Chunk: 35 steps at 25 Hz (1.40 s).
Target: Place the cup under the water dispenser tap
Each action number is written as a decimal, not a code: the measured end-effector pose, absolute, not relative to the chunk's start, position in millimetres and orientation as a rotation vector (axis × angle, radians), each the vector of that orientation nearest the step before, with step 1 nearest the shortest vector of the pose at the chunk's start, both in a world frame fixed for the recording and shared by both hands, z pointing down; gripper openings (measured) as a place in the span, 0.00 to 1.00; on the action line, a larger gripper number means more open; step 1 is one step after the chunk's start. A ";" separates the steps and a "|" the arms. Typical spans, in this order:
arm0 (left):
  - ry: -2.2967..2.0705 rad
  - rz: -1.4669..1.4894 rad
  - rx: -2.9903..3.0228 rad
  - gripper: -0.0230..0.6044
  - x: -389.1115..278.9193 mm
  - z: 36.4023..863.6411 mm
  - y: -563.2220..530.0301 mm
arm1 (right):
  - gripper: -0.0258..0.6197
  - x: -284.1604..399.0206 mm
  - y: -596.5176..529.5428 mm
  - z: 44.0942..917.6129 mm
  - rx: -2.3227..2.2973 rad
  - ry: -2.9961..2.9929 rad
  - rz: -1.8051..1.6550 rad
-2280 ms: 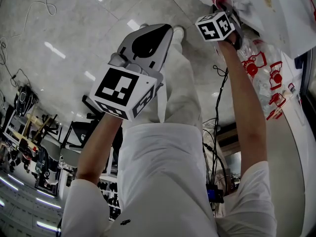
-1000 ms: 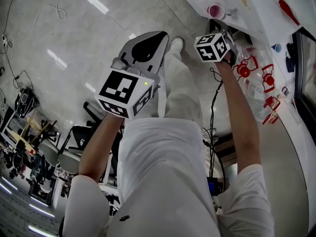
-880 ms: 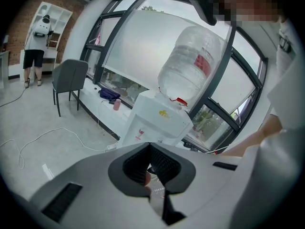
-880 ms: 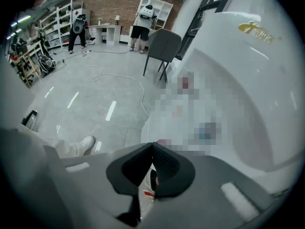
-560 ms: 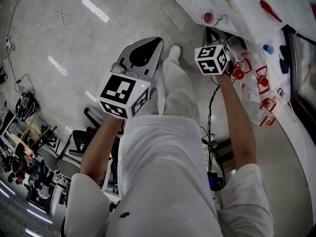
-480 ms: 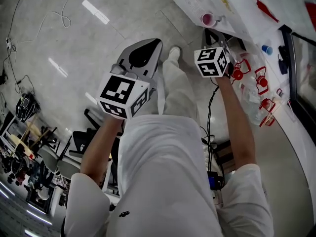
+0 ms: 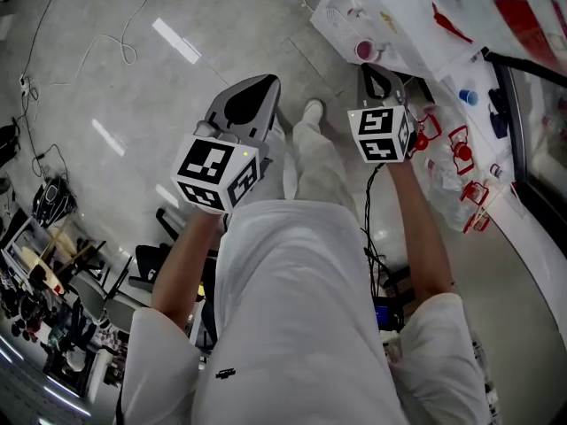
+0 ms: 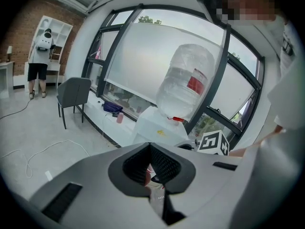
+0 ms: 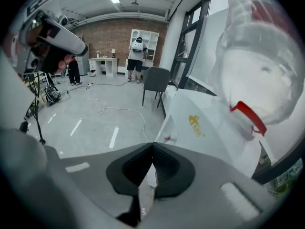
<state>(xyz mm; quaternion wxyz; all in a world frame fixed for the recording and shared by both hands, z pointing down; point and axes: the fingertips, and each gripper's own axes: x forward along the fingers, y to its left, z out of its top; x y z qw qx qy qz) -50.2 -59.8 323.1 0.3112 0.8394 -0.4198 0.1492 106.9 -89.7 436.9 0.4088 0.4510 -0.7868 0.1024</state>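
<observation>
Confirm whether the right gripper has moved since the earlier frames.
Yes. The right gripper has drawn back from the pink cup at the water dispenser; earlier it reached the cup.

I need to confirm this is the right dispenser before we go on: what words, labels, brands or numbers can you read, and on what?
No text reads clearly.
Yellow logo on the side of the white water dispenser: too blurred to read.
Red label on the water bottle: too small to read.
Marker cubes: black-and-white square patterns only, no words.
</observation>
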 end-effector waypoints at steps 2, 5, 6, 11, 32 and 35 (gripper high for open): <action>-1.124 0.379 2.220 0.03 -54.0 314.1 -60.7 | 0.06 104.1 -88.6 420.4 1.149 -2.001 0.251; -1.145 0.361 2.232 0.03 -58.6 299.5 -61.4 | 0.06 100.8 -87.5 394.6 1.172 -2.035 0.245; -1.151 0.356 2.237 0.03 -60.0 294.6 -61.2 | 0.06 99.7 -86.9 385.9 1.181 -2.048 0.243; -1.174 0.333 2.254 0.03 -66.4 274.4 -60.4 | 0.06 94.5 -85.0 347.6 1.216 -2.108 0.239; -1.209 0.219 2.337 0.03 -71.8 202.0 -48.3 | 0.06 92.9 -62.9 226.0 1.309 -2.283 0.169; -1.207 0.204 2.343 0.03 -74.5 194.4 -49.1 | 0.06 91.7 -61.5 213.1 1.322 -2.304 0.158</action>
